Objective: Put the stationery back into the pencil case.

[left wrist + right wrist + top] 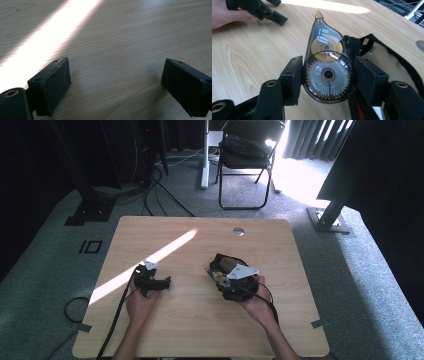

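Observation:
My right gripper (328, 75) is shut on a clear correction tape dispenser (325, 67); the jaws press on both sides of its round geared body. The dispenser's yellow tip points away across the table. In the high view the right gripper (216, 275) sits right of centre with the dispenser (218, 276) at its front. A black pouch (384, 53) lies just behind and beside it, and appears in the high view as the pouch (226, 262). My left gripper (115, 75) rests low over bare wood, open, with nothing between its fingers (52, 85). In the high view the left gripper (165, 282) is left of centre.
A bright stripe of sunlight (150, 262) crosses the wooden table (200, 320) diagonally. A cable hole (238, 231) sits near the far edge. A folding chair (247, 155) and floor cables (165, 190) lie beyond the table. The left gripper's cable (112, 325) trails off the near edge.

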Available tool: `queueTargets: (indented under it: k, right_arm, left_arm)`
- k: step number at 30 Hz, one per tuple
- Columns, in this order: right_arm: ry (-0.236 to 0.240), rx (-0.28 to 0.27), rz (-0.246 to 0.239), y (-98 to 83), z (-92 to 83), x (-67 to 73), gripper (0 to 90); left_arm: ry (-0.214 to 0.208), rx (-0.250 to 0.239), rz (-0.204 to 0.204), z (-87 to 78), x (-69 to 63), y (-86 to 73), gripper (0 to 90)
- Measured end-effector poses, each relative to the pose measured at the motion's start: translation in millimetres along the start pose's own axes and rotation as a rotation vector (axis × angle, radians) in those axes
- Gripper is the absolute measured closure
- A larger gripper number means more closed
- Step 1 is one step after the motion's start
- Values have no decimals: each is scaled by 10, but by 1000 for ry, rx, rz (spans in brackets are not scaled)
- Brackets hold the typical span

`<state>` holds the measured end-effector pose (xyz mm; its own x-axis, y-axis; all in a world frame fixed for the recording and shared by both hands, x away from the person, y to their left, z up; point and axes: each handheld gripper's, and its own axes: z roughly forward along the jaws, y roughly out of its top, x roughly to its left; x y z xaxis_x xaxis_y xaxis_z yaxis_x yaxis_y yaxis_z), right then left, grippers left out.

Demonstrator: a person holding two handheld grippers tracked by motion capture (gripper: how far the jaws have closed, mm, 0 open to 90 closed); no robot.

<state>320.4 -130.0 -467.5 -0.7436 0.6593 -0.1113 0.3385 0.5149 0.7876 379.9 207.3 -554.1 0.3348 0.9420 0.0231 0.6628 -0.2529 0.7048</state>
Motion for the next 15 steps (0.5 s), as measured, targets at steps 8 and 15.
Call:
queueTargets:
  k: [8, 15]
  right_arm:
    - [-22, -16, 6, 24, -77, -67, 417]
    - [-35, -31, 21, 36, -127, -137, 417]
  left_arm:
    - [0, -1, 0, 0, 0, 0, 89]
    - [0, 0, 0, 0, 0, 0, 89]
